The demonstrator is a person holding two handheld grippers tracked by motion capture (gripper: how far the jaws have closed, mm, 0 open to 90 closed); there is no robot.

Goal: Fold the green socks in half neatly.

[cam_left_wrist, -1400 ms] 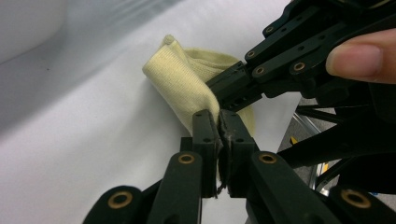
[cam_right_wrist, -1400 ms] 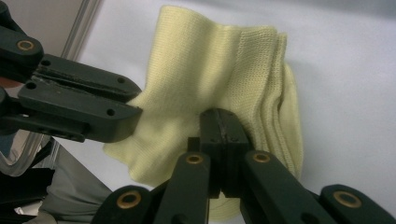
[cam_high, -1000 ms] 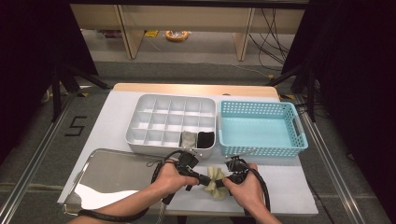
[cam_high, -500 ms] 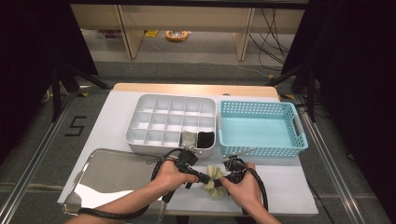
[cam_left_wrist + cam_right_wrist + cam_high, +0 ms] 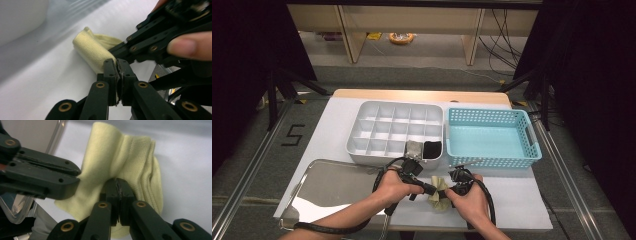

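The yellow sock is pinched by both our left tool and right tool; pulling apart could unfold it or slip thin fabric free.

I work in a lab test bay: white table, black curtains left and right, loose cables far right, taped floor number.

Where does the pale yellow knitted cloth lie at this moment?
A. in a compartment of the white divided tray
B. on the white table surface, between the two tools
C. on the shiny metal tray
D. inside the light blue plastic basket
B: the pale yellow knitted cloth lies on the white table surface, between the left tool and the right tool, in front of the light blue plastic basket.
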